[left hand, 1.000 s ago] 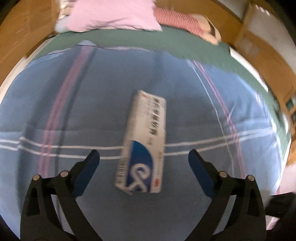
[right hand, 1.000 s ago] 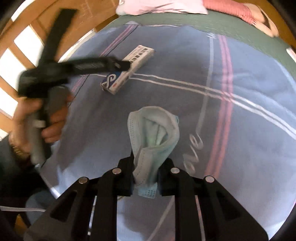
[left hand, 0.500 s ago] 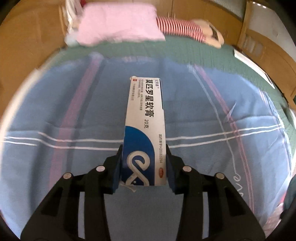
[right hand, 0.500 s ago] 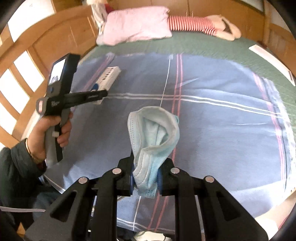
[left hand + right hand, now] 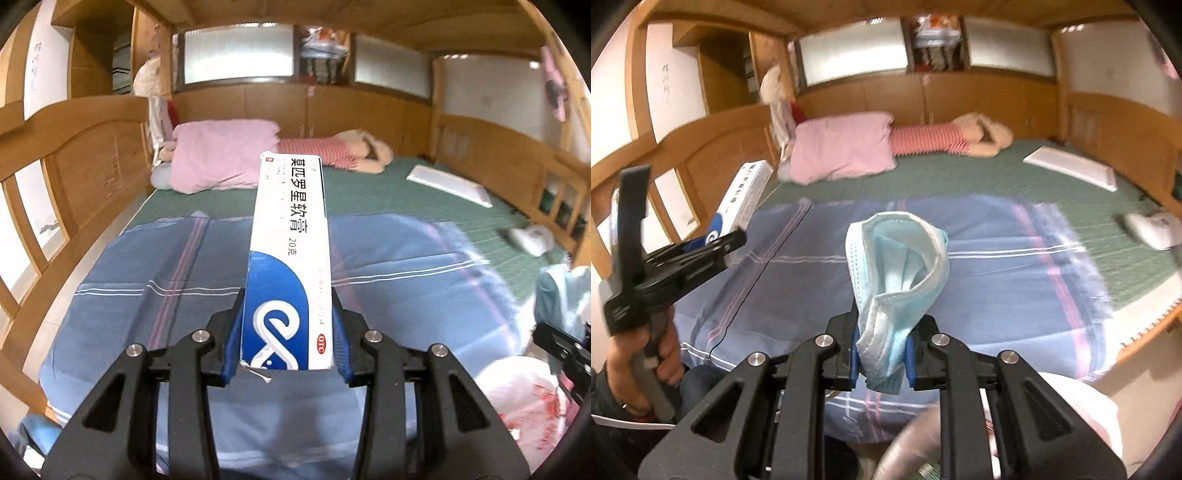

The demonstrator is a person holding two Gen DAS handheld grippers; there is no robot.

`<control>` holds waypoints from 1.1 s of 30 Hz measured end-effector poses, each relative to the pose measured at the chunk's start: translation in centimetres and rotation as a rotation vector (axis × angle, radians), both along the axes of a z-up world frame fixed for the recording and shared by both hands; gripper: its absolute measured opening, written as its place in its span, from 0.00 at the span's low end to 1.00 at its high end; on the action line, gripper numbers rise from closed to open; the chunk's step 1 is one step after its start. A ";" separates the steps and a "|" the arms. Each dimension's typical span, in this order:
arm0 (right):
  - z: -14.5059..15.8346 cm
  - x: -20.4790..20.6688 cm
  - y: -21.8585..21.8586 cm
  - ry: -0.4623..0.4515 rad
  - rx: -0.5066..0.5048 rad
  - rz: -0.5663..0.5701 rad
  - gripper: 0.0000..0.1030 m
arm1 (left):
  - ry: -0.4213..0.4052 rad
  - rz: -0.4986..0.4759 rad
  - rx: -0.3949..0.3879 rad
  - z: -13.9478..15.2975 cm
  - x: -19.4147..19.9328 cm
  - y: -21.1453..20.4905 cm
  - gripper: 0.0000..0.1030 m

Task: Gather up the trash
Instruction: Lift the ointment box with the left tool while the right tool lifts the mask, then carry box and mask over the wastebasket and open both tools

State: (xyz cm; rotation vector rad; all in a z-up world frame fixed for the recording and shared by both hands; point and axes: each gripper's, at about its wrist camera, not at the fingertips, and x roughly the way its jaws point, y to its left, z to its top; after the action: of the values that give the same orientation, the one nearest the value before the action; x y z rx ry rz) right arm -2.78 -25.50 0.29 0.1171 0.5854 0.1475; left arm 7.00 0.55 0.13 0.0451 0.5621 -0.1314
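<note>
My left gripper is shut on a long white and blue ointment box, held up above the blue plaid blanket. The box also shows in the right wrist view, in the left gripper at the left. My right gripper is shut on a crumpled light blue face mask, lifted over the blanket. The mask and right gripper show at the right edge of the left wrist view.
A white plastic bag with red print lies low at the right, also in the right wrist view. On the green bed cover lie a pink pillow, a striped soft toy, a white flat box and a small white object. Wooden bed frame all round.
My left gripper closed on the ointment box and lifted it off the blanket. Both grippers have tilted up and pulled back from the bed, the right still holding the mask.
</note>
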 end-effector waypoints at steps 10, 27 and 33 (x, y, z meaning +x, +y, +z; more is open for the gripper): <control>2.6 -7.1 -4.2 -0.121 0.047 -0.041 0.19 | -0.080 -0.038 0.002 3.7 -10.5 -3.9 0.40; 1.1 -12.2 -8.2 -0.044 -0.014 -0.060 0.19 | -0.097 -0.098 0.032 4.3 -14.9 -6.3 0.40; -3.0 -10.9 -9.6 0.093 0.043 -0.098 0.19 | -0.007 -0.196 0.014 2.7 -14.5 -8.4 0.40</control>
State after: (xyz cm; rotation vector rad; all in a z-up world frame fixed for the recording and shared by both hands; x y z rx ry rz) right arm -13.66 -35.07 -2.70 0.1952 0.6676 0.0598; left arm -7.46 -7.83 2.81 0.1145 0.5514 -0.3180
